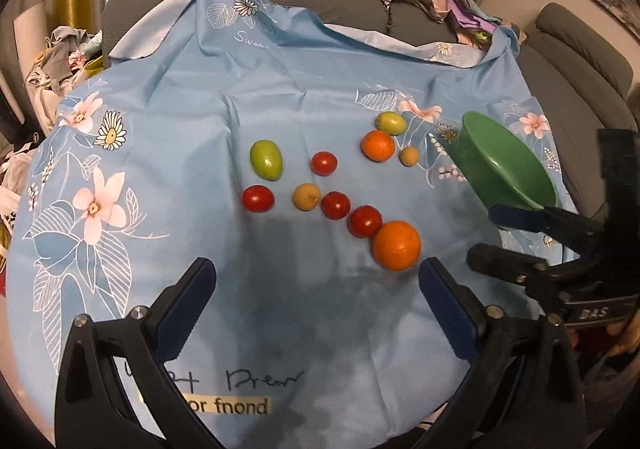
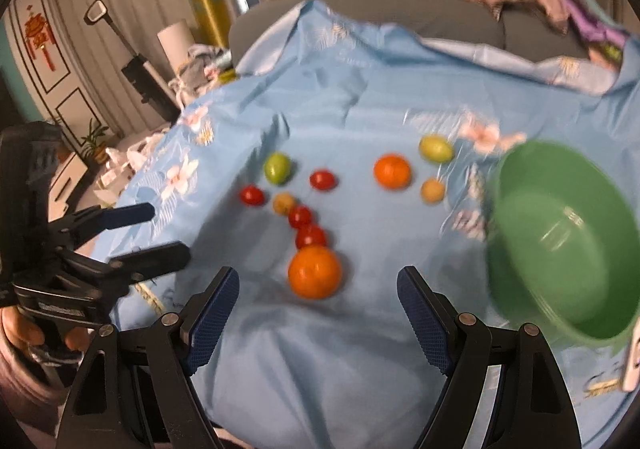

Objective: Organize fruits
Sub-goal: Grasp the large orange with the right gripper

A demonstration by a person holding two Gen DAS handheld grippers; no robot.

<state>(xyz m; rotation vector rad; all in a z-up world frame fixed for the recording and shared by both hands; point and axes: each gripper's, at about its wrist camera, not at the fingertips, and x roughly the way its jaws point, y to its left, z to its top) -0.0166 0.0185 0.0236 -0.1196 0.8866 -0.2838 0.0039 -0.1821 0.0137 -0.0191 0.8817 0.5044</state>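
Fingers (image 1: 192,289) of both grippers spread wide, holding nothing; large orange (image 1: 397,245) at one o'clock, green bowl (image 2: 560,241) at three.

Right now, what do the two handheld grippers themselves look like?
Both match. The left gripper and right gripper each have black plastic frames with triangular cut-outs, silver round screws at the joints, and dark blue textured pads lining the fingers. A plate with pale lettering, too blurred to read, sits on each body. No cables or sleeves show.
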